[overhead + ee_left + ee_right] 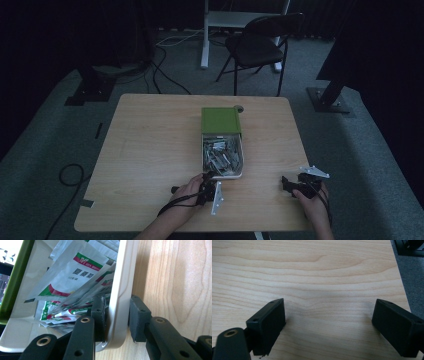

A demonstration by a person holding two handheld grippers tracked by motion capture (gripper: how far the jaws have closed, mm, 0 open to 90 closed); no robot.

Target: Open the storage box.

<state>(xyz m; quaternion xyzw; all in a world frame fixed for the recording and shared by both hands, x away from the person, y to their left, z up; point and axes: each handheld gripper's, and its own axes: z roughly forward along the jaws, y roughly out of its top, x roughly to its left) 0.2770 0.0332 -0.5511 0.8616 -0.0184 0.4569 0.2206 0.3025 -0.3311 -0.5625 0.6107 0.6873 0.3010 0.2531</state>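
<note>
Pinching the near rim of the white plastic tray (122,290) full of green-and-white paper sachets (80,272), the left tongs (116,317) should pull evenly, keeping one pad inside the wall, one outside. The right tongs (329,325) gape wide over bare pale wooden tabletop (317,270), holding nothing.

We see a light wooden counter (150,150) with rounded corners, standing on grey carpet. On it, right of centre, rests a white box (242,165) full of sachets (220,155), its green lid (220,120) slid toward the far edge.
</note>
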